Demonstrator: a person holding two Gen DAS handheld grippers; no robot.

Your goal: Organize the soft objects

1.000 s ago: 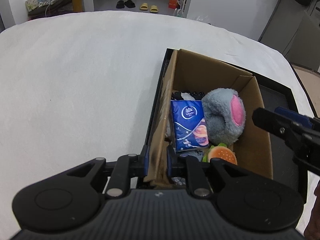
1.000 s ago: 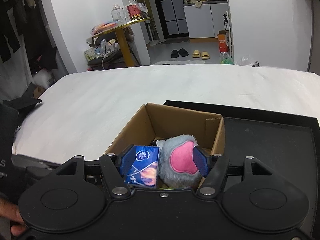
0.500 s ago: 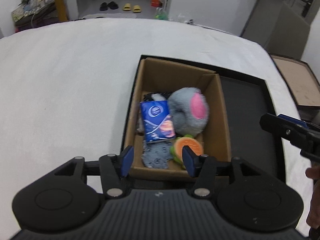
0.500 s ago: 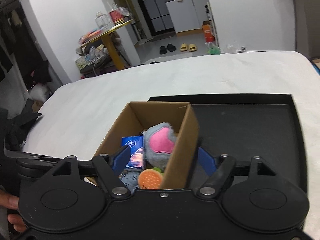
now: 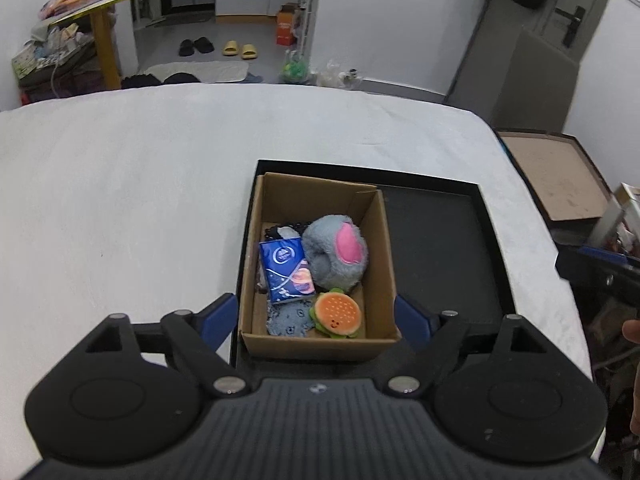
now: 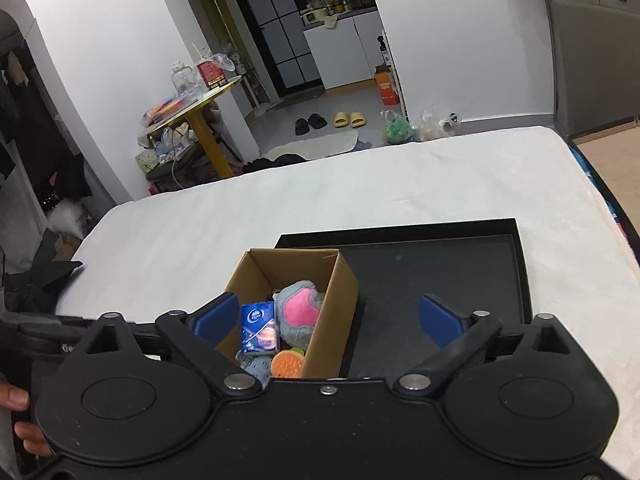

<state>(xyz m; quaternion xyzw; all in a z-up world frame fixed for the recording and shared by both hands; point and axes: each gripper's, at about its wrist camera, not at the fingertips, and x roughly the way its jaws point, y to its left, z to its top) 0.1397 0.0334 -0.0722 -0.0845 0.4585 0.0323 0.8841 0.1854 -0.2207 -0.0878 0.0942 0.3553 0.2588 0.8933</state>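
Above the open brown cardboard box [image 5: 320, 264]: left tool [image 5: 316, 316] and right tool [image 6: 328, 320] opening, empty; withdraw straight, clear of walls.

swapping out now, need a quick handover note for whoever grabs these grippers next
Left gripper: jaws opening, nothing between the pads.
Right gripper: jaws opening, empty.
Brown cardboard box sits at the left end of the black tray on the white bed.
Done: grey-and-pink plush, blue tissue pack, orange burger plush and blue patterned cloth are boxed.
Left: no loose soft items are visible.
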